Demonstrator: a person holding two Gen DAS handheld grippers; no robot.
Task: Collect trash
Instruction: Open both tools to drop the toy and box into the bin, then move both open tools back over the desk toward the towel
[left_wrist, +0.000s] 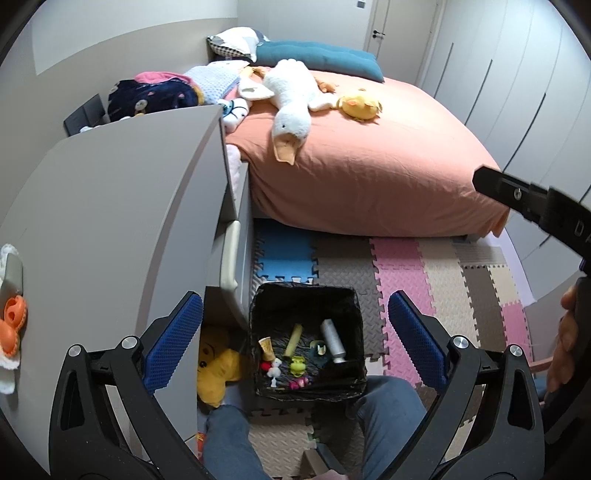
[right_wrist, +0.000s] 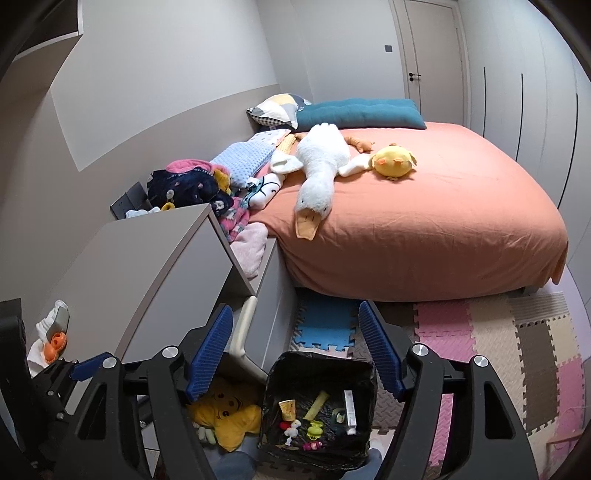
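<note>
Left tool (left_wrist: 295, 339): jaws wide apart, blue pads (left_wrist: 173, 343) bare, nothing held. Right tool (right_wrist: 295, 350): jaws also apart, somewhat less wide, nothing between the pads.

Trash bin (left_wrist: 258, 317), square and lined with a black bag, stands on the foam floor mat (left_wrist: 406, 266). In the left wrist view it sits directly between the two fingers, toward 6 o'clock from frame centre, below the tool and apart from it. In the right wrist view the bin (right_wrist: 273, 387) lies at 6 o'clock, between the fingers but lower, its right rim partly behind the right finger.

Trash lies on the bin floor: a silver bottle (left_wrist: 333, 341) at 3 o'clock within the bin, a yellow-green stick (left_wrist: 293, 341) at centre, a small tan cup (left_wrist: 266, 347) at 9 o'clock, and green, white, red and pink small bits (left_wrist: 295, 365) toward 6 o'clock. No piece touches either tool.

A grey table (left_wrist: 110, 206) stands at 9 o'clock of the bin, just beside it. A yellow plush (left_wrist: 214, 369) lies on the floor under the table edge, against the bin's left side.

A bed with an orange sheet (left_wrist: 369, 177) fills 12 o'clock; a white plush goose (left_wrist: 291, 99) lies on it.

The person's legs in blue trousers (left_wrist: 388, 417) show at 6 o'clock, one each side of the bin's near edge.
</note>
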